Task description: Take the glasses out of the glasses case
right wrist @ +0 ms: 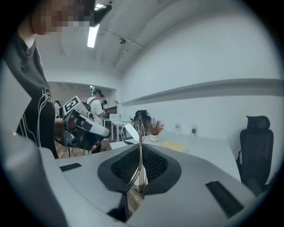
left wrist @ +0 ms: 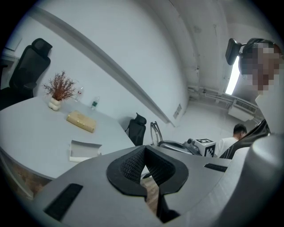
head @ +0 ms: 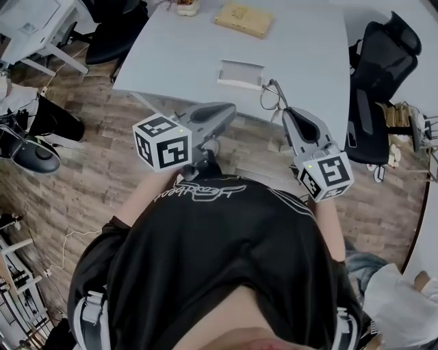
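Below, a pale grey desk (head: 301,41) stands on a wood-plank floor (head: 89,157), black office chairs (head: 383,55) beside it. On the desk lie the open glasses case (head: 239,72), a tan box (head: 243,18) and a potted dried plant (left wrist: 58,86). Our right tongs (head: 286,113) pinch the glasses (head: 272,96) by a temple at the desk's near edge, apart from the case. Our left tongs (head: 229,113) are closed on nothing. White script on our black shirt (head: 205,191) is too small to read.
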Motion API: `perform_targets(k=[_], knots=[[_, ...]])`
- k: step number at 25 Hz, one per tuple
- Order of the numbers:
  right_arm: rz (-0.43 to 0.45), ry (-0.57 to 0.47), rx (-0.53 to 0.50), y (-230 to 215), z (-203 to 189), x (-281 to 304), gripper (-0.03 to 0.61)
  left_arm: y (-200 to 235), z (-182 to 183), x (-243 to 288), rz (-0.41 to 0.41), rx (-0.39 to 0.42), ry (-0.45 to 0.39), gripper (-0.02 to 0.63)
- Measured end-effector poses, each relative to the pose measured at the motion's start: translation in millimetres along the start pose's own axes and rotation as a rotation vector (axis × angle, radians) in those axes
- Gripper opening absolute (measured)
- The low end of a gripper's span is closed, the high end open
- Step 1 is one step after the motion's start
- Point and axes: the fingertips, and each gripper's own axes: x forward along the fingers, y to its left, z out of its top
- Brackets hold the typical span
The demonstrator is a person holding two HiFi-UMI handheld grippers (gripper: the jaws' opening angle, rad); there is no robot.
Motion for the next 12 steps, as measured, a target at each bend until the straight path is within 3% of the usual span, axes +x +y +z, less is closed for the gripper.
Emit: perform_targets(k=[12], knots=[[0.06,-0.088,0.242,0,-3,-31,0.02,-26,-7,7,0.005,0.034,0.01,0.008]])
